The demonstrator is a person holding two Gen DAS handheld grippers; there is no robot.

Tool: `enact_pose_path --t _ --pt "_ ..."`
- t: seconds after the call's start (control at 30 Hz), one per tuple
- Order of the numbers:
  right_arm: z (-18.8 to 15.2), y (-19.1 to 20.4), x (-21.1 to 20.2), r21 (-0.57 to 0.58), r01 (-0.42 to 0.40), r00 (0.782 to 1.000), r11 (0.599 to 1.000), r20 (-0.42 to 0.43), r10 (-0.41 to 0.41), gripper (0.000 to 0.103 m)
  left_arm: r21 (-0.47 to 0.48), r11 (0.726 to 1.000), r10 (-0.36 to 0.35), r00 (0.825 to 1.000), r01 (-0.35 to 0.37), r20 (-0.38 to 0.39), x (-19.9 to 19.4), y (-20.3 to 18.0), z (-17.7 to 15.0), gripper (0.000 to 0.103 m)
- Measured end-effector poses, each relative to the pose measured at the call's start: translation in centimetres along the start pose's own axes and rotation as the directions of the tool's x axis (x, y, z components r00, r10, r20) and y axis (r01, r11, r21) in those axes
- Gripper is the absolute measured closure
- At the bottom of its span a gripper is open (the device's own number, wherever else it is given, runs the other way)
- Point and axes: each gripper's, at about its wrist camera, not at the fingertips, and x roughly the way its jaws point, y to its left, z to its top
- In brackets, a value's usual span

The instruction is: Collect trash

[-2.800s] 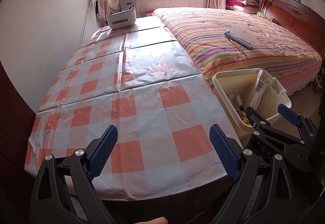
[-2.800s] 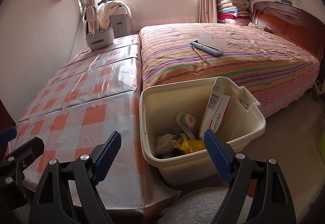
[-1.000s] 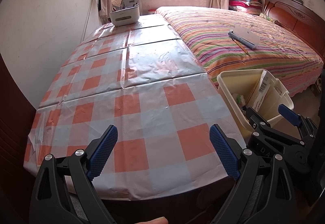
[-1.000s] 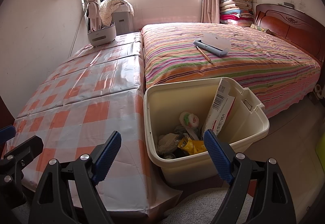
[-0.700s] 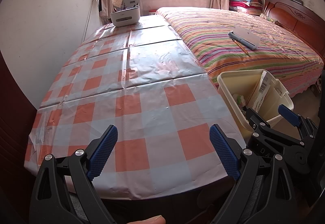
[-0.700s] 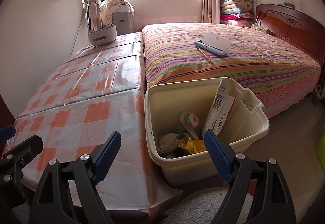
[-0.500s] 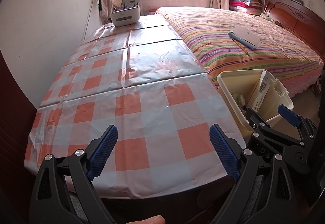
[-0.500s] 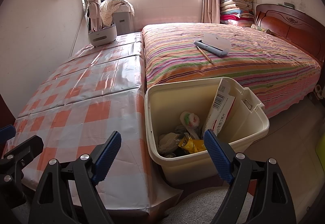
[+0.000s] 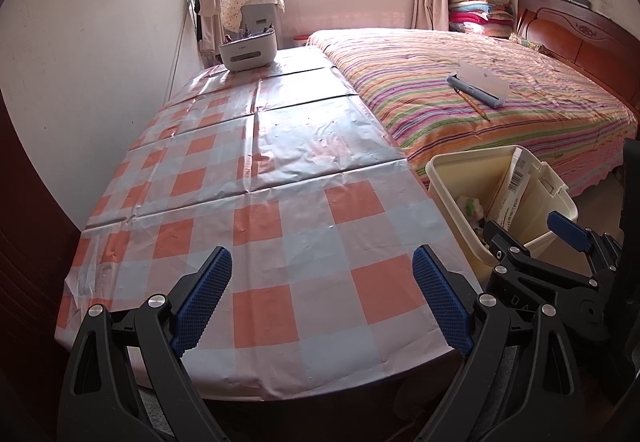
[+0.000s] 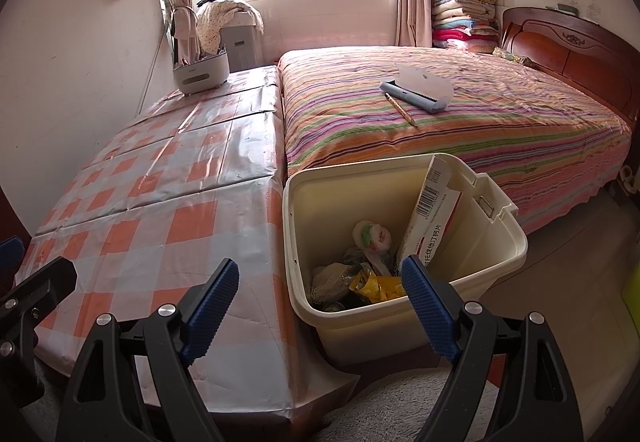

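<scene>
Trash bin [image 10: 460,306]: cream plastic, rectangular, open top upward, long axis running away from the camera toward the bed [image 10: 460,121]; stands on the floor just beside the table [image 10: 160,201] with the orange-checked cloth. Contents: white carton [image 10: 430,217] with barcode, leaning upright against the right wall; yellow wrapper [image 10: 376,288]; crumpled wrappers. Left gripper [image 9: 320,296]: jaws wide apart, nothing between them, over the table's near edge. Right gripper [image 10: 320,306]: jaws wide apart, nothing held, before the bin
</scene>
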Motion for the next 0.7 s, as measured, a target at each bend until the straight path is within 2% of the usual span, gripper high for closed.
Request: enact_pose_path --t 0.3,0.7 --pt "0.0 0.0 0.2 -0.004 -0.002 1.000 1.000 -0.010 0.002 0.022 -0.024 1.000 -0.011 0.999 0.010 -0.045 0.9 0.5 0.1 0.013" --pt "0.0 0.5 0.8 -0.017 -0.004 1.000 1.000 -0.022 0.004 0.022 -0.037 0.999 -0.013 0.998 0.011 -0.057 1.4 1.1 -0.1 0.013"
